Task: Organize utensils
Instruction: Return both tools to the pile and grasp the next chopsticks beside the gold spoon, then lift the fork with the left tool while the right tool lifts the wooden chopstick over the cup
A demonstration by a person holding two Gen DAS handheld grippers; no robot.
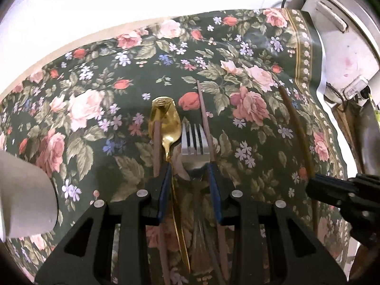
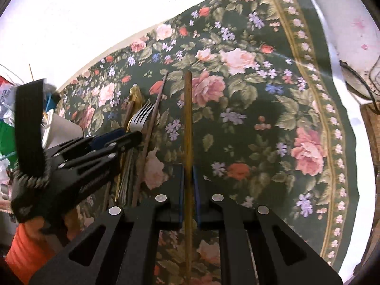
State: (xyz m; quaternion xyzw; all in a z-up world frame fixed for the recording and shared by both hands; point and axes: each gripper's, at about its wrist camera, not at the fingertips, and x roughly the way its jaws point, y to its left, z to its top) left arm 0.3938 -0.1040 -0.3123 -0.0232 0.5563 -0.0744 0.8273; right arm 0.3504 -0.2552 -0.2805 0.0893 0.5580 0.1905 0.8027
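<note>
The left tool [image 1: 190,166] has its blue-padded fingers spread around a small bundle: a shiny gold metal spoon [image 1: 166,123], a silver metal fork [image 1: 195,142] and two thin reddish-brown chopsticks [image 1: 204,116]. The pads sit just outside the fork's neck, with the spoon's neck and one chopstick at the left pad, so the jaws stand apart and nothing looks clamped yet. All four pieces lie on the dark green floral tablecloth [image 1: 237,59] covering the worktop, roughly parallel, heads pointing away from the camera.

The right tool [image 2: 188,178] is closed onto a single long brown wooden chopstick [image 2: 188,123], which runs straight between its pads and lies apart from the bundle, to its right. A white cylindrical cup [image 1: 26,190] stands near the left edge, probably the holder for the utensils.

The step in hand appears to be gathering the pieces into one set. To do it well, the right tool should slide its chopstick sideways until it lies alongside the fork-side chopstick, keeping it flat and parallel so the tips line up. The left tool should close slowly at the necks, since round sticks can roll or squirt out and the spoon may twist over the fork. The cloth could bunch if anything drags, so slight lifting helps.
</note>
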